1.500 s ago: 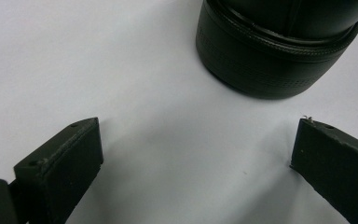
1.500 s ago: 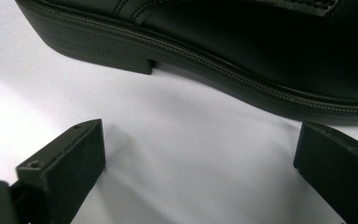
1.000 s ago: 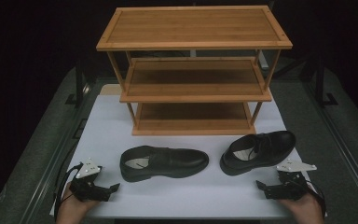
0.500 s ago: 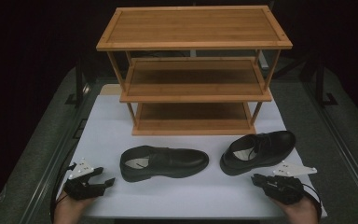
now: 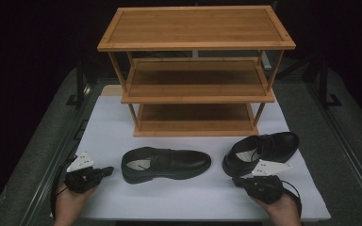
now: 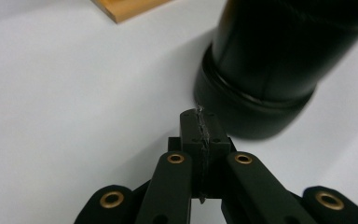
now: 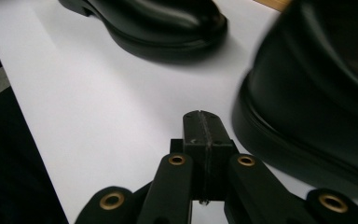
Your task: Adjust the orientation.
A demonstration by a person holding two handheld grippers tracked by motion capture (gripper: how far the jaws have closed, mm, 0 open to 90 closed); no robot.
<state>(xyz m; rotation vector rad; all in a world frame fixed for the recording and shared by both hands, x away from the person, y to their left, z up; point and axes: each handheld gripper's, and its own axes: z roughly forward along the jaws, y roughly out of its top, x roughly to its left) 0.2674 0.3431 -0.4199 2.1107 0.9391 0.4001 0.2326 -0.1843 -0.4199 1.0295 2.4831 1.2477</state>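
Your left gripper (image 5: 104,170) has its jaws pressed together with nothing between them; they have just been closing, and their tip sits just short of the heel of the left shoe (image 5: 166,163), near it but not touching as far as the left gripper view lets you tell. Your right gripper (image 5: 238,181) is the same: jaws just closed flat against each other, empty, their tip just beside the heel of the right shoe (image 5: 262,151).

Both shoes lie on the white sheet (image 5: 108,127) in front of the wooden rack (image 5: 195,70). The left shoe lies side-on to the rack's bottom shelf, toe towards the right shoe; the right shoe is angled, toe pointing off to the rack's right end. Each heel faces the gripper on its side, which probably suits a grab at the heel or collar. All three rack shelves are bare, so neither shoe is stored yet. You will likely need to spread the jaws before gripping either shoe.
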